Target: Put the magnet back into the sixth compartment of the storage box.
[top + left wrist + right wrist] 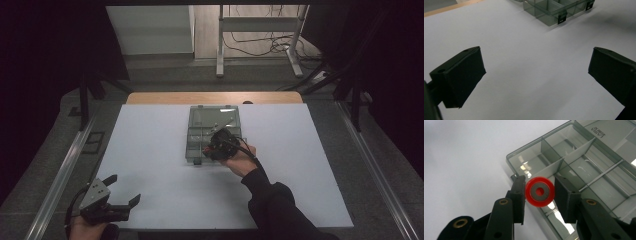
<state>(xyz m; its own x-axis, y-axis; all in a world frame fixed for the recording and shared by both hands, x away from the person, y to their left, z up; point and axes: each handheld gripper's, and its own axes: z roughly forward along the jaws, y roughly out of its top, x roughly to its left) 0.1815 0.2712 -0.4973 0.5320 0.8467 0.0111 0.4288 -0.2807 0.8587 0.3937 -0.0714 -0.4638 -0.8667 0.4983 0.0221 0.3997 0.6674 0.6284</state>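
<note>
The right gripper [539,192] pinches a red ring [539,191] with a grey centre between its jaws, over the near-left corner of the clear compartment box [584,162], at its front edge. The box sits mid-table toward the far side of the white table [150,150], with bare surface all around it. The left gripper [122,190] hovers at the near-left table edge, jaws spread wide, well apart from the box
</note>
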